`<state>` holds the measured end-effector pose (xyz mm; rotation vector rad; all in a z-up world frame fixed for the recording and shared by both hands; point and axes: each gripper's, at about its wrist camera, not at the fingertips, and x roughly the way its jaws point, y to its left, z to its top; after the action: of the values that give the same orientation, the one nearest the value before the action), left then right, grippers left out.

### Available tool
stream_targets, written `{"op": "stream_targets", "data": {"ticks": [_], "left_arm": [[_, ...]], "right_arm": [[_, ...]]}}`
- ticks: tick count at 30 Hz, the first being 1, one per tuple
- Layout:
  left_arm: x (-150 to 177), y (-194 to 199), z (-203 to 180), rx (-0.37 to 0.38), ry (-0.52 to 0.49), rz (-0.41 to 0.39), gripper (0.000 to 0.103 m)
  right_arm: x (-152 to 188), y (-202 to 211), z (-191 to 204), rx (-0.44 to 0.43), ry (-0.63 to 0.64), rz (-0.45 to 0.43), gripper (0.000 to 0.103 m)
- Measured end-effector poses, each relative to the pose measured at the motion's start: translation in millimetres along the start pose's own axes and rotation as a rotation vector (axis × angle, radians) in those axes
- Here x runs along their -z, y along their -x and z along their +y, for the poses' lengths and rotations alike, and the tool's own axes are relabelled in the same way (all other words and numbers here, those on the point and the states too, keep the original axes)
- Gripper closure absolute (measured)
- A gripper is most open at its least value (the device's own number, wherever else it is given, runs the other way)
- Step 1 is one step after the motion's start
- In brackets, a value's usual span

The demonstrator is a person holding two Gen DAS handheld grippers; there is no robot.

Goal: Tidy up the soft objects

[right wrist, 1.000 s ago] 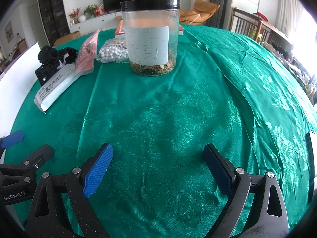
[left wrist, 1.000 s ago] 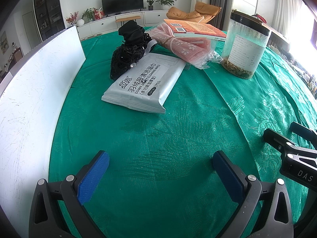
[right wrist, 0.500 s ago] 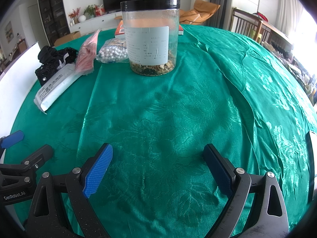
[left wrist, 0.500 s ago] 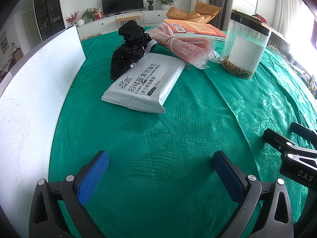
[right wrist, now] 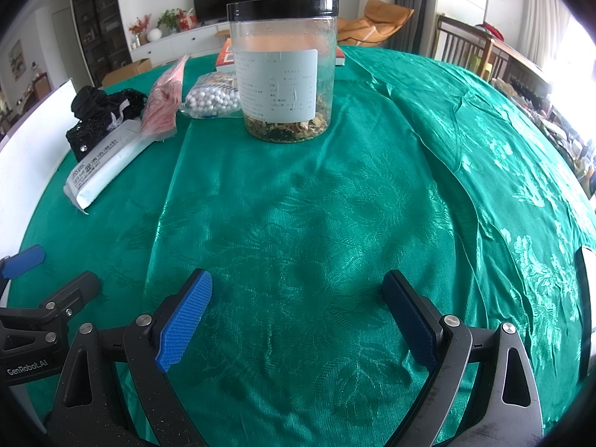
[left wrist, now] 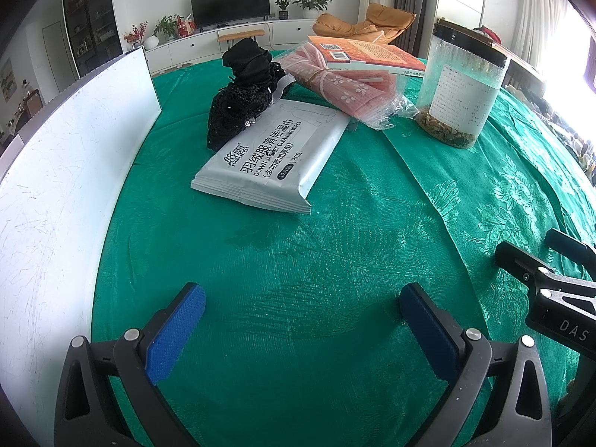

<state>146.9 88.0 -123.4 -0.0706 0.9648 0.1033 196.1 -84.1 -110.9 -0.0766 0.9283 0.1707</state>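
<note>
Nearest to us, our left gripper [left wrist: 301, 320] hangs low over the green cloth of the bench [left wrist: 335, 260], its blue-padded fingers [left wrist: 175, 331] spread wide with nothing between them. Our right gripper [right wrist: 298, 316] sits just beside it on the right, equally wide apart and empty.

Ahead of the left fingers, toward the left edge of the bench and near the white board [left wrist: 74, 156], lies the pack of cleaning wipes [left wrist: 272, 156], flat, its long axis running away from us and slanting rightward. Its near short end faces the left fingers almost squarely, so we judge the left hand the nearer and better lined up; from the right gripper the pack [right wrist: 108, 160] lies well off to the left.

Behind it, touching its far end, sits the black lace bundle [left wrist: 242, 100], and beside that the pink packet [left wrist: 335, 82] with an orange book [left wrist: 372, 54] resting on it. Farther right stands the clear jar [right wrist: 285, 70], upright, a bag of white beads [right wrist: 212, 100] just to its left.
</note>
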Motion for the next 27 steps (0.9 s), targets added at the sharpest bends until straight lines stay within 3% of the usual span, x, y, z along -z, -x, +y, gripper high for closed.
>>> {"op": "stream_targets", "data": {"ticks": [21, 24, 27], "left_arm": [[-1, -1, 0, 0.002, -0.001, 0.003, 0.000], [-4, 0, 1, 0.013, -0.015, 0.045, 0.000], [-7, 5, 10, 0.008, 0.078, 0.114, 0.000]], "right_arm": [[0, 0, 0, 0.000, 0.000, 0.000, 0.009], [0, 0, 0, 0.000, 0.000, 0.000, 0.009], [0, 0, 0, 0.000, 0.000, 0.000, 0.009]]}}
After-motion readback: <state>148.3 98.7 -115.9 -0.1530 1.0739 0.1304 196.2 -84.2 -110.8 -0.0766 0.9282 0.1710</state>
